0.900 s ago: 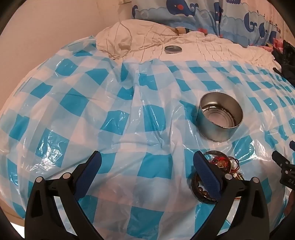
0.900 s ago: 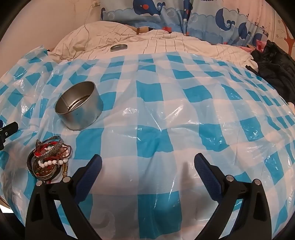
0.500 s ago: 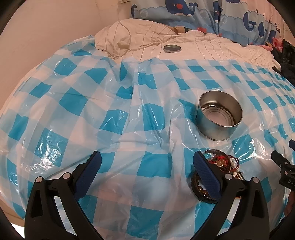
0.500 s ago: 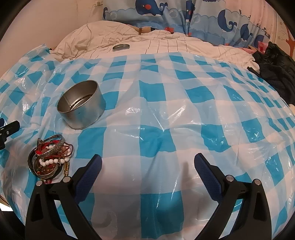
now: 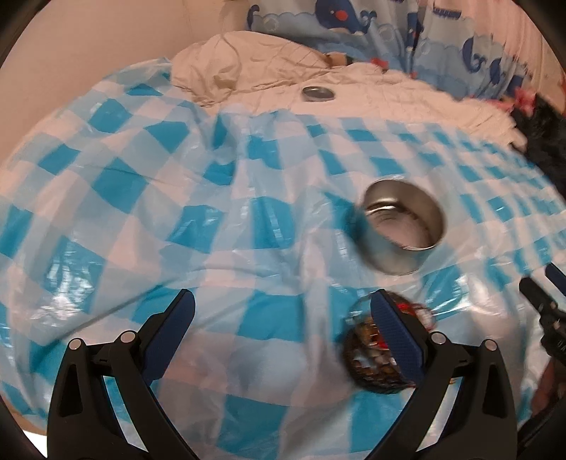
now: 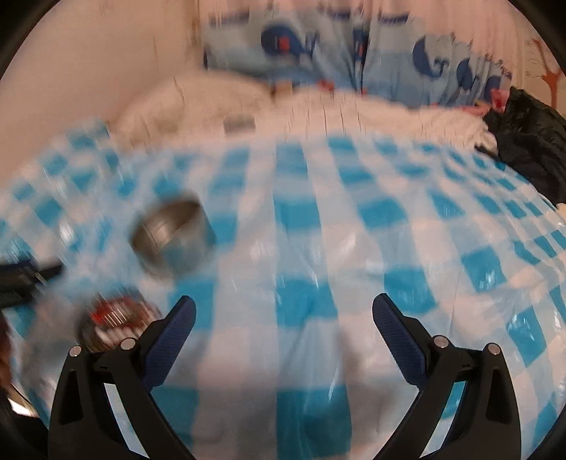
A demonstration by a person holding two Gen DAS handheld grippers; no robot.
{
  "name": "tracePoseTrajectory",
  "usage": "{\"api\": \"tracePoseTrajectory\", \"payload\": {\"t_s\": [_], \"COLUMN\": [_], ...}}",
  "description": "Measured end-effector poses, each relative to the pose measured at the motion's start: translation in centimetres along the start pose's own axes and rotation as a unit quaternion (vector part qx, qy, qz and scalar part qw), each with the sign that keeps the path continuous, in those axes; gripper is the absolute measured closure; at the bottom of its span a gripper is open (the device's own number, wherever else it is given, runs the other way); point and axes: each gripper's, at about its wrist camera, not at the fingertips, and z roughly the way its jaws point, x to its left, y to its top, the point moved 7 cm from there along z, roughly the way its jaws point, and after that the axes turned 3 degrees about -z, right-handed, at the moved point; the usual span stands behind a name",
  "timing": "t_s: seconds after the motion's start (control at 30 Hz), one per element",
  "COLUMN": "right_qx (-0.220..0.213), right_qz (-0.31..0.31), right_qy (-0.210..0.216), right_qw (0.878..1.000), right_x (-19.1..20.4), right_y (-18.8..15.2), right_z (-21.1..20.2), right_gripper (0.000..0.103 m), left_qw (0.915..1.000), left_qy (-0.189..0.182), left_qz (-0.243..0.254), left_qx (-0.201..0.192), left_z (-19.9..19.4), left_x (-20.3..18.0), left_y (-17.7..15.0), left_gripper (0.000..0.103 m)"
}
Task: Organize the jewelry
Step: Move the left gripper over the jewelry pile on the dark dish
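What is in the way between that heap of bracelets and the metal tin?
Nothing visible. The bracelet heap lies just in front of the open tin, with only bare checked plastic sheet between them. The left gripper is open, its right finger overlapping the heap in view.

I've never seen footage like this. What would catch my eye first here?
Probably the blue-and-white checked plastic sheet spread over the bed, with whale-print bedding behind it. On the sheet stands an open round metal tin, and just in front of it lies a tangled heap of jewelry with red and dark beads. At the bottom of each view two black, blue-tipped arms spread wide: the left tool and right tool, both holding nothing.
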Motion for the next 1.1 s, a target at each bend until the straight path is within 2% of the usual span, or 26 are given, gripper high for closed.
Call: {"api": "tracePoseTrajectory", "payload": {"t_s": [0.07, 0.17, 0.2, 0.23, 0.3, 0.37, 0.47, 0.57, 0.7, 0.87, 1.03, 1.1], "right_qx": [-0.064, -0.030, 0.000, 0.004, -0.022, -0.040, -0.015, -0.002, 0.005, 0.034, 0.048, 0.068], "right_qz": [0.021, 0.036, 0.029, 0.025, 0.013, 0.017, 0.041, 0.030, -0.002, 0.013, -0.001, -0.002], "right_qy": [0.013, 0.033, 0.016, 0.002, -0.012, -0.007, 0.016, 0.028, 0.035, 0.060, 0.045, 0.038], "right_qw": [0.998, 0.998, 0.999, 1.000, 1.000, 0.999, 0.999, 0.999, 0.999, 0.998, 0.998, 0.997], "right_x": [-0.5, -0.7, -0.8, -0.9, -1.1, -1.1, -0.9, 0.1, 1.9, 2.7, 2.2, 1.8], "right_y": [1.0, 0.7, 0.4, 0.5, 0.9, 1.0, 0.1, -0.6, -1.2, -1.9, -2.3, -2.8], "right_z": [-1.3, -0.4, 0.2, 0.2, -0.5, -0.8, 0.3, 1.0, 1.4, 1.9, 2.4, 2.8], "right_gripper": [0.007, 0.007, 0.007, 0.007, 0.007, 0.007, 0.007, 0.007, 0.007, 0.007, 0.007, 0.007], "left_qw": [0.9999, 0.9998, 0.9996, 0.9993, 0.9991, 0.9989, 0.9988, 0.9987, 0.9989, 0.9987, 0.9981, 0.9983], "left_qy": [-0.014, 0.004, 0.008, 0.010, 0.003, -0.006, -0.018, -0.029, -0.024, -0.020, -0.019, -0.022], "left_qz": [-0.008, 0.008, 0.013, 0.018, 0.018, 0.013, 0.005, -0.003, 0.002, 0.025, 0.039, 0.034], "left_qx": [0.001, -0.018, -0.023, -0.031, -0.038, -0.044, -0.045, -0.041, -0.041, -0.041, -0.043, -0.043], "left_z": [-0.1, -0.8, -1.1, -1.4, -1.9, -2.4, -2.8, -2.9, -2.9, -2.7, -2.7, -2.7], "left_x": [-0.3, -0.8, -1.0, -1.2, -1.4, -1.5, -1.5, -1.4, -1.4, -2.4, -3.4, -3.6], "left_y": [0.1, 0.5, 0.6, 0.8, 1.0, 1.2, 1.4, 1.5, 1.4, 1.2, 1.2, 1.3], "left_gripper": [0.007, 0.008, 0.007, 0.007, 0.008, 0.007, 0.007, 0.007, 0.007, 0.008, 0.007, 0.007]}}
